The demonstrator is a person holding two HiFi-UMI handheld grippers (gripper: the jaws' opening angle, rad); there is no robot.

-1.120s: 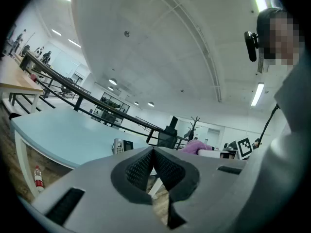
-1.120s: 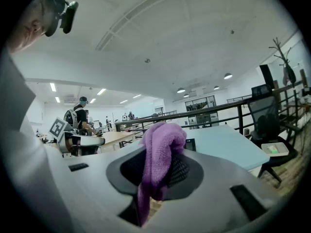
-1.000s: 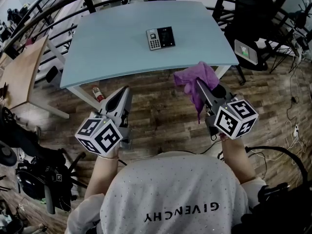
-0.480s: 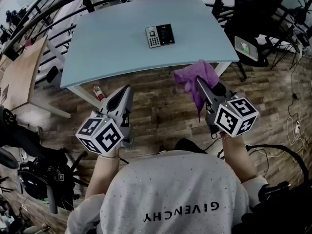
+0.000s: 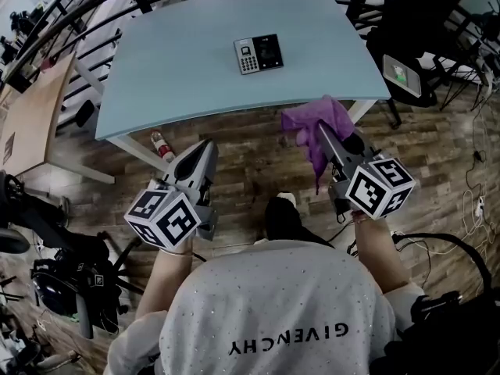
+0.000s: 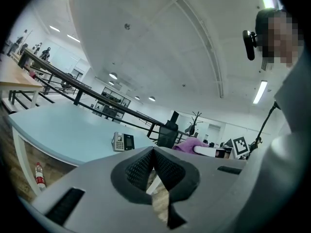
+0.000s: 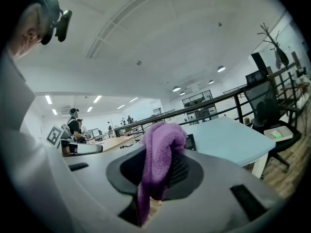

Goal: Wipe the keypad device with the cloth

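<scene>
The keypad device (image 5: 258,54) lies flat on the pale blue table (image 5: 180,69), far side of the middle; it also shows small in the left gripper view (image 6: 123,141). A purple cloth (image 5: 315,126) hangs from my right gripper (image 5: 322,130), whose jaws are shut on it, and it fills the jaw gap in the right gripper view (image 7: 158,164). My left gripper (image 5: 208,148) is shut with nothing in it. Both grippers hover over the wooden floor, short of the table's near edge.
A black office chair (image 5: 414,53) with a small device on its seat stands right of the table. A wooden desk (image 5: 31,116) is at left. A bottle (image 5: 160,144) lies on the floor under the table edge. Black railing runs behind the table.
The view has shifted slightly forward towards the table. A foot has appeared on the floor between the grippers. Both grippers hold much the same pose.
</scene>
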